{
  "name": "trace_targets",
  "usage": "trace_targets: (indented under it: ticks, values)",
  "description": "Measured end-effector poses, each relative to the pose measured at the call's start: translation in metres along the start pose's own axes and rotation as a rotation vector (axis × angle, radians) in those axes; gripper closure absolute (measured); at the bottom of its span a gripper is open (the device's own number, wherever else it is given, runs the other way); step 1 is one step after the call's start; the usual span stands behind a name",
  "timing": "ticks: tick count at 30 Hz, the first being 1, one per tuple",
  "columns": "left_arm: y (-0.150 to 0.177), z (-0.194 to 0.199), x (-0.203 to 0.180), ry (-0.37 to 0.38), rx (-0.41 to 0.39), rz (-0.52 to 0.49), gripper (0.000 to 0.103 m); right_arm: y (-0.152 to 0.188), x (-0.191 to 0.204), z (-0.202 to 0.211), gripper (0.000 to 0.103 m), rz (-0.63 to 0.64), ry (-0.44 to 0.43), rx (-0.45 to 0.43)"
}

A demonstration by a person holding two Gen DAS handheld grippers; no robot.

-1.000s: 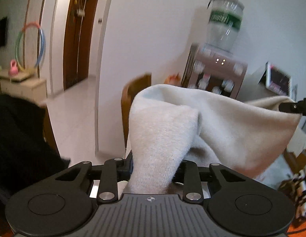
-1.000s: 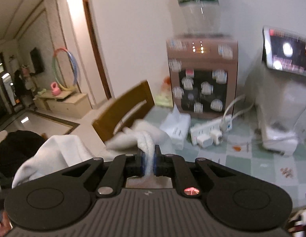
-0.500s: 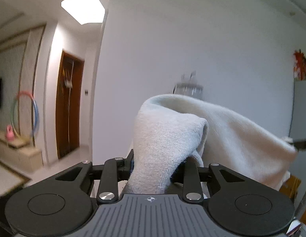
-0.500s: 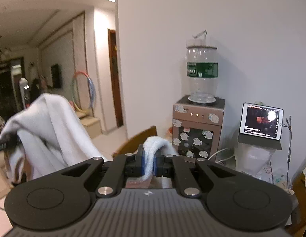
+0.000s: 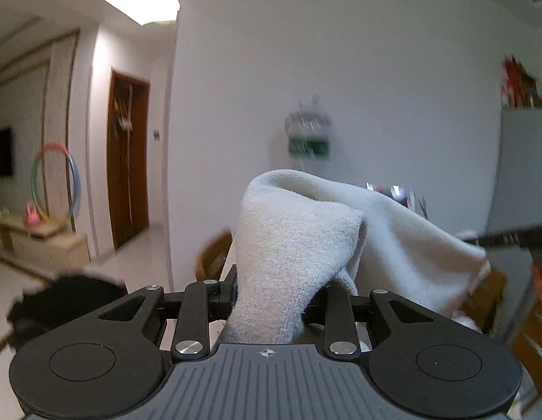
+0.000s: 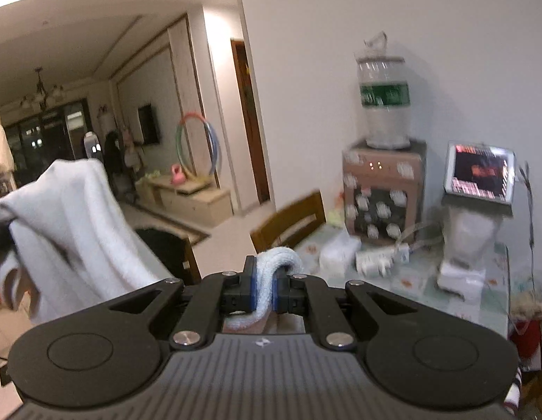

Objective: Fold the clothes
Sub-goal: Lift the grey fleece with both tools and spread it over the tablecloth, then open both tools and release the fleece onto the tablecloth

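Both tools raised towel [image 5: 299,245] higher | bottle [image 6: 384,98] label green, unreadable

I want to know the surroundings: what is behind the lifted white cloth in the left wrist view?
Behind the white cloth show a blurred water bottle, a chair back and the white wall. Whatever stands lower there is covered.

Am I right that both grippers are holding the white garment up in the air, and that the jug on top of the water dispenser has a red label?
Not quite: the label on the jug is green, as the right wrist view shows. The rest holds: the left gripper and the right gripper each have their jaws closed on the white garment, held up in the air, and the jug stands on the water dispenser.
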State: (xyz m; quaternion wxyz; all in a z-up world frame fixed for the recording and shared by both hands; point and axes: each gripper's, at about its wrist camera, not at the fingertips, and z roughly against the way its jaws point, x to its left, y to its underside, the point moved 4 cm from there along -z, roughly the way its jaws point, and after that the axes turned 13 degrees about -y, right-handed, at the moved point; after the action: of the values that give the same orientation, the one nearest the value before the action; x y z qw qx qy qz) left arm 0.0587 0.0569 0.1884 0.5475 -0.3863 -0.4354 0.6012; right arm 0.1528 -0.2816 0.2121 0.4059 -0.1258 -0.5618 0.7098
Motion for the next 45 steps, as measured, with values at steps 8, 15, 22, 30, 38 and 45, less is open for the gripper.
trace_targets:
  ticks: [8, 15, 22, 30, 38, 45]
  values:
    - [0.107, 0.0, -0.045, 0.064, 0.214, -0.049, 0.072, 0.09, -0.041, 0.031, 0.094, -0.081, 0.084, 0.122]
    - [0.178, 0.0, -0.083, 0.139, 0.33, -0.114, 0.071, 0.157, -0.073, 0.056, 0.094, -0.133, 0.178, 0.215]
    - [0.228, 0.0, -0.128, 0.224, 0.404, -0.217, 0.071, 0.223, -0.098, 0.077, 0.093, -0.202, 0.275, 0.302]
    - [0.277, -0.002, -0.174, 0.325, 0.445, -0.328, 0.069, 0.292, -0.132, 0.079, 0.093, -0.289, 0.374, 0.369]
    - [0.307, -0.015, -0.198, 0.382, 0.472, -0.389, 0.065, 0.349, -0.16, 0.074, 0.092, -0.368, 0.461, 0.392]
    - [0.303, -0.016, -0.2, 0.417, 0.505, -0.411, 0.051, 0.365, -0.168, 0.078, 0.07, -0.404, 0.506, 0.373]
